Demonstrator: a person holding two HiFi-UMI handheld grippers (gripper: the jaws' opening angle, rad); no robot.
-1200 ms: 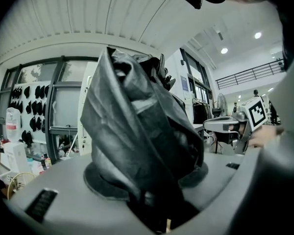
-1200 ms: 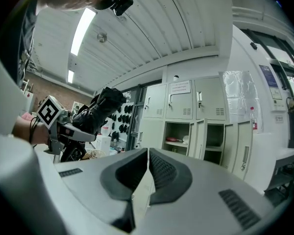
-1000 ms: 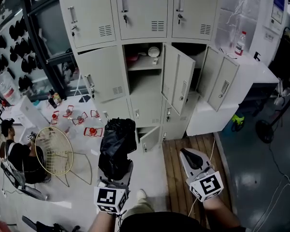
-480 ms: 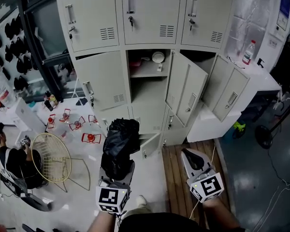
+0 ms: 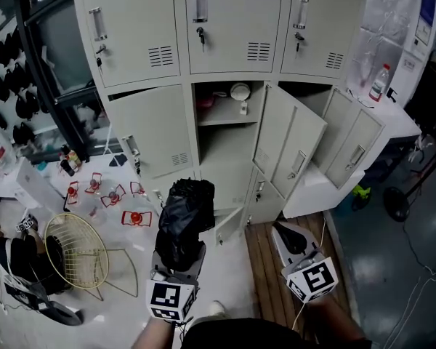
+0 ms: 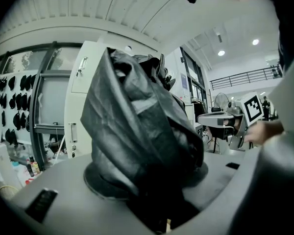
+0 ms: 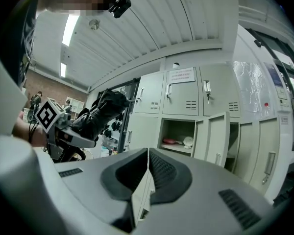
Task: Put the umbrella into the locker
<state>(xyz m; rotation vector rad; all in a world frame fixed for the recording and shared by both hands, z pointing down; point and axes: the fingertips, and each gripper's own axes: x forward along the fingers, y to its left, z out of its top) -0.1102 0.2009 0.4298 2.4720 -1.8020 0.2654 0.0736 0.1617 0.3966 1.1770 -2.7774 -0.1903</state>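
A folded black umbrella (image 5: 183,220) stands out of my left gripper (image 5: 180,257), whose jaws are shut on its lower part; in the left gripper view the umbrella's crumpled fabric (image 6: 137,131) fills the middle. My right gripper (image 5: 289,240) is at the lower right of the head view, shut with nothing between its pads (image 7: 146,173). Ahead stands the grey locker bank (image 5: 232,35). Its middle compartment (image 5: 221,133) is open, with its door (image 5: 287,147) swung to the right. The shelf above it (image 5: 225,107) holds a white round item and something pink.
Another open locker door (image 5: 352,147) hangs at the right beside a white counter with a bottle (image 5: 380,82). A wire chair (image 5: 76,249) and red items (image 5: 134,217) lie on the floor at left. A wooden platform (image 5: 265,257) lies under my right gripper. A person sits at far left.
Both grippers have come closer to the lockers, which now look larger and sit lower in the head view. The umbrella stays in my left gripper.
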